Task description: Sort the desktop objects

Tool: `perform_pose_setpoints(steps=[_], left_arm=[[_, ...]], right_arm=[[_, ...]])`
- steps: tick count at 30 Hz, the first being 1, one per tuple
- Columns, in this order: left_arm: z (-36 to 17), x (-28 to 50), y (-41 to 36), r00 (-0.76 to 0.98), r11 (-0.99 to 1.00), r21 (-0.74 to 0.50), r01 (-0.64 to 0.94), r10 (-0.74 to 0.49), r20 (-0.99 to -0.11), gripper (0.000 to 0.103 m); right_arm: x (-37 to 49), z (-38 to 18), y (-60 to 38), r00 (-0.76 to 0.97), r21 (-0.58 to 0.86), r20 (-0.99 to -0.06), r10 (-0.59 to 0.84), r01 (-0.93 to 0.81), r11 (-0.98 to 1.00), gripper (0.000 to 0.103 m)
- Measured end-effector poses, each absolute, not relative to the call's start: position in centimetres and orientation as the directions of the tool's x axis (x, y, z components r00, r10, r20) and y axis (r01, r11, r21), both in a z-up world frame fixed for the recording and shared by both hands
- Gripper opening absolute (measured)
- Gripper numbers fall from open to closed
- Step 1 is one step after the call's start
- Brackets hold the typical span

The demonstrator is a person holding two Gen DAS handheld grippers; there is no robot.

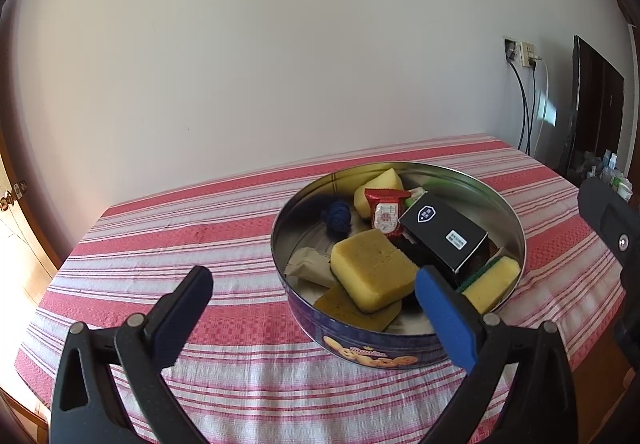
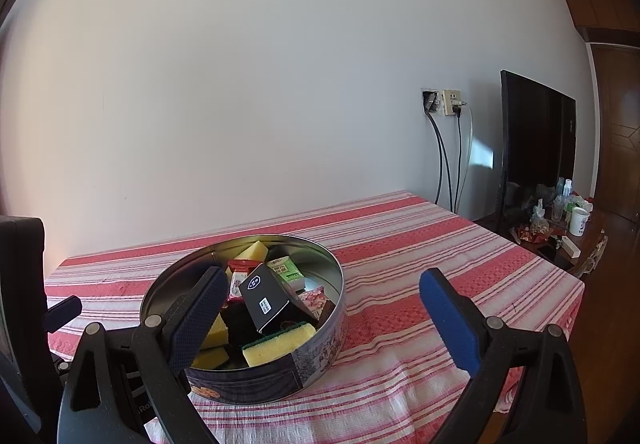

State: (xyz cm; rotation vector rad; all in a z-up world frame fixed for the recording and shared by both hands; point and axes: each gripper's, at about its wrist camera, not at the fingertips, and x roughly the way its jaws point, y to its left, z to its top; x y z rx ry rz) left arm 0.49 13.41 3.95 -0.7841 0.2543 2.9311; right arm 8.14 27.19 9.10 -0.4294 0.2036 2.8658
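I'm seeing the round cookie tin [image 1: 360,348] sitting on the striped cloth, lid off, everything piled inside. Black box [image 1: 444,236] is lying tilted across the middle, leaning over a yellow-green scrub sponge [image 1: 494,282] against the near wall. Big yellow sponge block [image 1: 372,268] is lying beside it. Red snack packet [image 1: 386,216], blue yarn ball [image 1: 338,218], tan wrapper [image 1: 308,264], green carton [image 2: 288,270] are sitting further back.

Tin [image 1: 400,344] on table [image 1: 180,236], box [image 1: 442,234] atop sponges [image 1: 374,270] inside, monitor [image 2: 536,148] behind right.
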Motion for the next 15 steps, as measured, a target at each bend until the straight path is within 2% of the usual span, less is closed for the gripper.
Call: perform_pose_setpoints(steps=[15], left_arm=[[3.95,0.73,13.60,-0.862,-0.981,0.130,-0.142,0.057,-0.504,0.102]], right_arm=[[8.25,9.04,27.89,-0.926,0.110,-0.299,0.232,-0.274,-0.955,0.098]])
